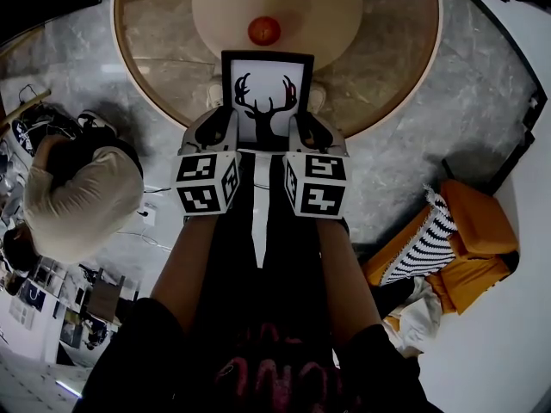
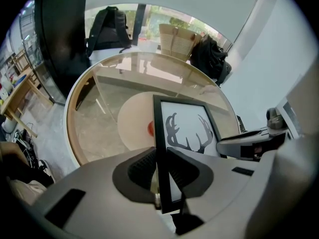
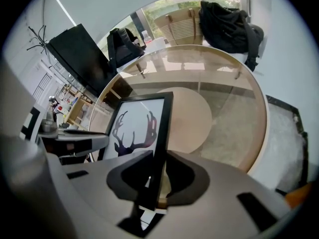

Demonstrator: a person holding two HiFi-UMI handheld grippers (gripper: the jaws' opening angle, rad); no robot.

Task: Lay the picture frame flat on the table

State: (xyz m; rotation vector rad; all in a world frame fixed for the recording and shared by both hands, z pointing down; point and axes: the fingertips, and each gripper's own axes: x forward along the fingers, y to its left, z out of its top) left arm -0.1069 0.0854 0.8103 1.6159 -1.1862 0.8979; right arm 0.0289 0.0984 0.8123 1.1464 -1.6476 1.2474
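Note:
The picture frame [image 1: 267,93] is black with a white print of deer antlers. It faces up toward me over the near edge of the round table [image 1: 405,76]. My left gripper [image 1: 225,126] is shut on its left side bar, seen edge-on between the jaws in the left gripper view [image 2: 160,168]. On the right side bar my right gripper [image 1: 303,126] is shut too, the bar standing between its jaws [image 3: 155,176]. The lower edge of the frame is hidden behind the grippers.
A red ball [image 1: 264,30] lies on a beige disc [image 1: 327,7] under the glass top, just beyond the frame. An orange seat with a striped cushion [image 1: 456,239] stands at right on the floor. Dark backpacks [image 2: 107,26] and a wicker chair [image 2: 177,41] stand past the table.

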